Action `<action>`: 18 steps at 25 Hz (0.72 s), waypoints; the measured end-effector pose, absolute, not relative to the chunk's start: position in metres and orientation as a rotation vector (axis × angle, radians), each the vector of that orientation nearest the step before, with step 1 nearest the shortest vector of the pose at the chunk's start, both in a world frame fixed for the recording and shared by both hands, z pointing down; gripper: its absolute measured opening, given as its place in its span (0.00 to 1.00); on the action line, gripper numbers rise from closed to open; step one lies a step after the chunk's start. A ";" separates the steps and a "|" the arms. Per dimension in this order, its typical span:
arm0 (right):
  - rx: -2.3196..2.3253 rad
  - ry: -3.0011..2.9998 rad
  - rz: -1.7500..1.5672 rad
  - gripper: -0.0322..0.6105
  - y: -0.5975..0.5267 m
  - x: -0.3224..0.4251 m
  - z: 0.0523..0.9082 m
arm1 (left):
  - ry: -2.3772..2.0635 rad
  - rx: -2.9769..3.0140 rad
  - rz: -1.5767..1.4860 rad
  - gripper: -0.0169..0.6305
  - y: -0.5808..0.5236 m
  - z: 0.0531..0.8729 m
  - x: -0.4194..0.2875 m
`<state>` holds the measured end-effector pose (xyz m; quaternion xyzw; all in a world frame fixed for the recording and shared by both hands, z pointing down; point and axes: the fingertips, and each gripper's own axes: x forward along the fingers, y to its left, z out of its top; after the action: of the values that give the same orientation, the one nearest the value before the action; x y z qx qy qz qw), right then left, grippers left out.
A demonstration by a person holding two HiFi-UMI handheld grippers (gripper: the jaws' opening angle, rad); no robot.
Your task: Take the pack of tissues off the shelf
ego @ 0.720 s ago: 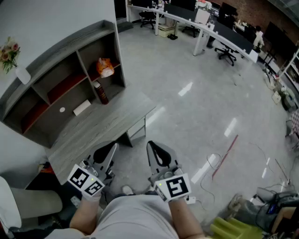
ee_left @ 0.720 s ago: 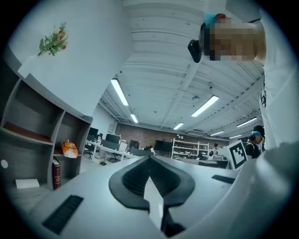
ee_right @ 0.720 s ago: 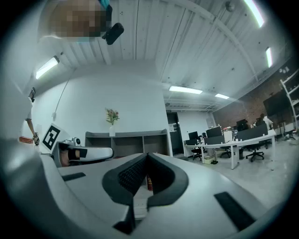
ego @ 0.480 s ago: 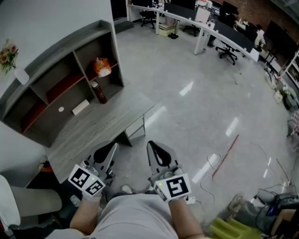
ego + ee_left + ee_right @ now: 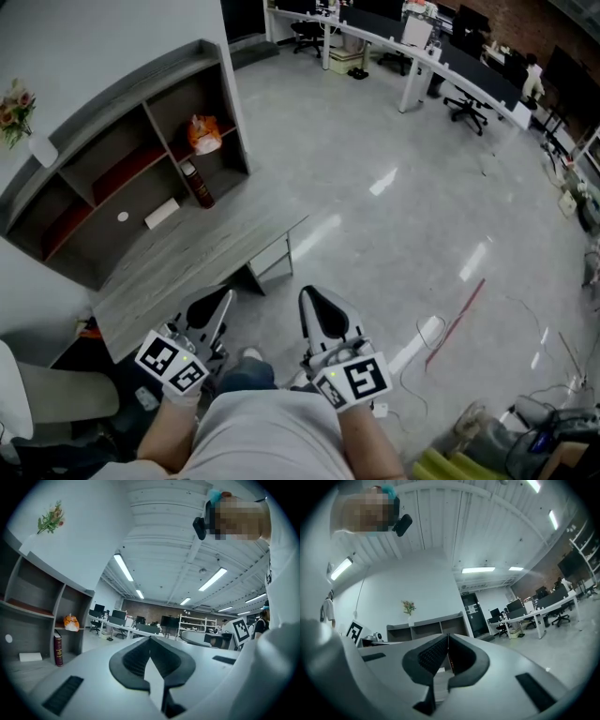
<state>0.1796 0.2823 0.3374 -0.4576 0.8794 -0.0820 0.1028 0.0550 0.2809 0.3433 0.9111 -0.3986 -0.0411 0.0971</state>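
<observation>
The white pack of tissues (image 5: 162, 214) lies flat in the lower middle compartment of the grey shelf unit (image 5: 141, 103) that stands on a grey wooden desk (image 5: 202, 258). It also shows in the left gripper view as a small white block (image 5: 30, 657). My left gripper (image 5: 218, 302) and right gripper (image 5: 314, 302) are held low in front of the person's body, short of the desk's near edge and far from the pack. Both are shut with nothing between the jaws, as the left gripper (image 5: 150, 640) and right gripper (image 5: 447, 638) views show.
A dark red bottle (image 5: 197, 185) stands right of the pack, and an orange bag (image 5: 202, 134) sits on the shelf above it. Flowers (image 5: 19, 108) stand on top of the unit. Office desks and chairs (image 5: 422, 56) line the far side of the glossy floor.
The head view has shifted slightly; the right gripper sits a little lower in the picture. Both grippers stay shut and the pack has not moved.
</observation>
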 end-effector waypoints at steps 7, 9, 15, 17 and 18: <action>-1.360 2.650 -0.258 0.08 0.244 0.171 0.352 | -1.224 2.648 -0.124 0.05 0.237 0.361 0.041; -1.366 2.662 -0.255 0.08 0.226 0.167 0.353 | -1.227 2.641 -0.134 0.05 0.216 0.363 0.035; -1.368 2.712 -0.265 0.08 0.151 0.142 0.362 | -1.209 2.641 -0.135 0.05 0.135 0.370 0.017; -1.368 2.727 -0.268 0.08 0.123 0.131 0.365 | -1.215 2.642 -0.132 0.05 0.107 0.371 0.007; -1.368 2.734 -0.266 0.08 0.109 0.126 0.366 | -1.218 2.640 -0.130 0.05 0.094 0.372 0.002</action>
<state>0.1261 0.1091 0.3659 -0.4456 0.8903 -0.0867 0.0366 0.0021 0.0936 0.3716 0.9011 -0.4156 -0.0444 0.1157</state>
